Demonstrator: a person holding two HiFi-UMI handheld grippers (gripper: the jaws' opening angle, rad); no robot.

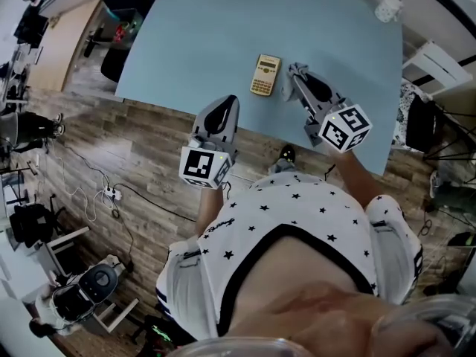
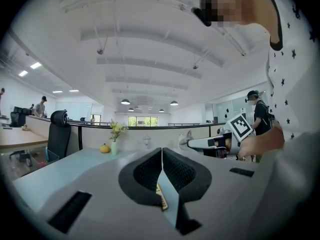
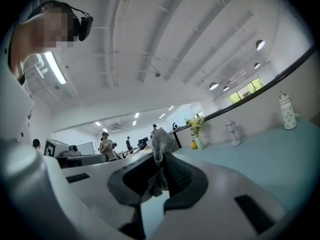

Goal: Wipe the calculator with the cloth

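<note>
A beige calculator [image 1: 265, 74] lies flat on the light blue table [image 1: 223, 43], close to its near edge. To its right, a little above the table, my right gripper [image 1: 293, 70] is shut on a grey cloth [image 3: 159, 142] that pokes out past its jaw tips. My left gripper [image 1: 230, 100] hovers at the table's near edge, below and left of the calculator, shut with nothing held. In the left gripper view a sliver of the calculator [image 2: 161, 197] shows beneath the closed jaws, and the right gripper [image 2: 192, 142] is off to the right.
A white spotted bottle [image 1: 388, 7] stands at the table's far right corner. A small vase with flowers [image 2: 115, 133] and an orange object [image 2: 104, 148] stand at the far edge. Wooden floor with cables, chairs and gear lies to the left.
</note>
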